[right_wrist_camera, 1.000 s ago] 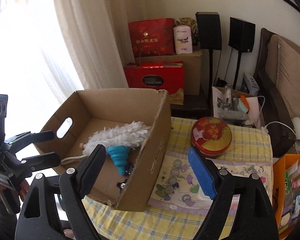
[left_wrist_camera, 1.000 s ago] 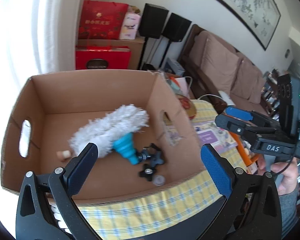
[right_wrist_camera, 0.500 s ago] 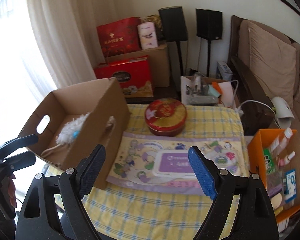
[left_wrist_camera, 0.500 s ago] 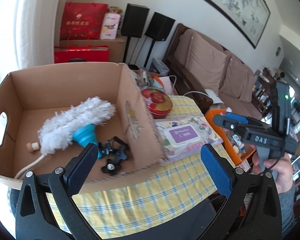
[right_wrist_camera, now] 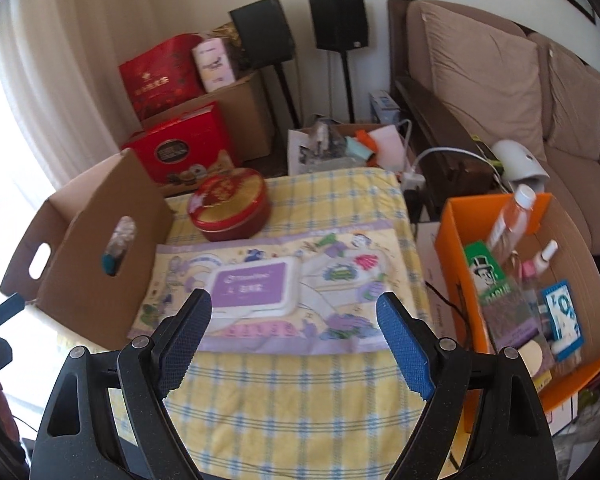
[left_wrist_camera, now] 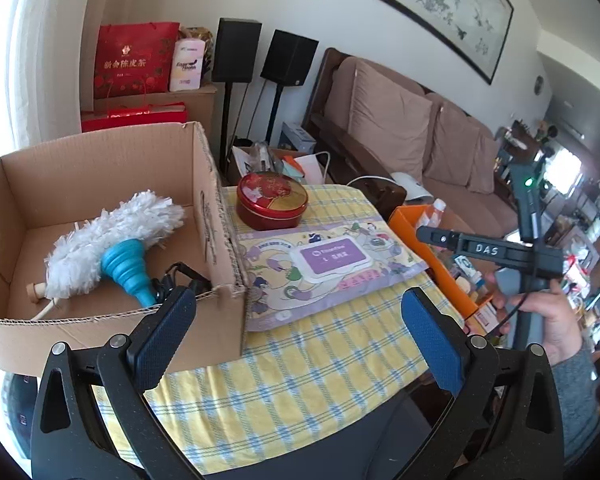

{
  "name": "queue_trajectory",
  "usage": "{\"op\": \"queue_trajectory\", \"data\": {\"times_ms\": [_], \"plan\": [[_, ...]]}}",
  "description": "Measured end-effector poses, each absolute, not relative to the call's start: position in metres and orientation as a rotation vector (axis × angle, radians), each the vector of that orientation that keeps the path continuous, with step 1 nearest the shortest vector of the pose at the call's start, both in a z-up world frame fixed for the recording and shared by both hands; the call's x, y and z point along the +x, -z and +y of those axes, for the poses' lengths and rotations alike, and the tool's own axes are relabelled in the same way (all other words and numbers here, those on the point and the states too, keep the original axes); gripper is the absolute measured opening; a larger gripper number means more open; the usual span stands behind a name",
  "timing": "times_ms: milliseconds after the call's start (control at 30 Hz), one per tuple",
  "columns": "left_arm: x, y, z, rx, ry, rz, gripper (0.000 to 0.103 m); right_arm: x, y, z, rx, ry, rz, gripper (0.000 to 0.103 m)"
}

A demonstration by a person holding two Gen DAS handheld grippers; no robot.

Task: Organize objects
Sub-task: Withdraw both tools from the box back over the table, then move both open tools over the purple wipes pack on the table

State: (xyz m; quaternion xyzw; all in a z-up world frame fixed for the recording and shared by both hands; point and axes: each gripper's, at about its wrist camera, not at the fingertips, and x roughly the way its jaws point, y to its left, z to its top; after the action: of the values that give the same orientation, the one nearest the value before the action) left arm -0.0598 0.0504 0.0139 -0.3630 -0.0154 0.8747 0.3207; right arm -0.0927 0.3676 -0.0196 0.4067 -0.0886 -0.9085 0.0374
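**Both claws spread, nothing held, over the table**

Left gripper: jaws wide apart, empty. Right gripper: same, empty; wet-wipes pack lies flat on the yellow checked tablecloth just ahead of its tips, no contact.

Left view only: inside of the cardboard box ahead-left of the claw — white duster, blue funnel-shaped piece, black clamp bits partly hidden behind the left finger. Also the person's hand on the right gripper's handle, off to the right.

Right view only: contents of the orange box right of the claw — clear bottle, green carton, small packs, too blurred to name. The cardboard box shows just its outer wall and handle hole.

Red round tin sits beyond the wipes, just beside the cardboard box. Pack's left end is close to the box wall, right end near the table edge. Bare cloth between claws and pack is clear.
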Motion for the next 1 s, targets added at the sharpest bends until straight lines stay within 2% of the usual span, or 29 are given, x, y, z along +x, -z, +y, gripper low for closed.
{"op": "queue_trajectory", "data": {"times_ms": [433,600,700,1000], "plan": [[-0.050,-0.012,0.092,-0.922,-2.220,-0.048,0.103,-0.100,0.046,0.422,1.310,2.802,-0.428,0.081],[-0.053,-0.004,0.114,-0.945,-2.181,-0.040,0.103,-0.110,0.068,0.438,1.374,2.757,-0.508,0.065],[-0.056,0.002,0.127,-0.965,-2.163,-0.032,0.103,-0.116,0.082,0.443,1.413,2.731,-0.536,0.061],[-0.074,0.044,0.166,-1.062,-2.105,-0.021,0.103,-0.129,0.101,0.449,1.406,2.675,-0.633,0.060]]}}
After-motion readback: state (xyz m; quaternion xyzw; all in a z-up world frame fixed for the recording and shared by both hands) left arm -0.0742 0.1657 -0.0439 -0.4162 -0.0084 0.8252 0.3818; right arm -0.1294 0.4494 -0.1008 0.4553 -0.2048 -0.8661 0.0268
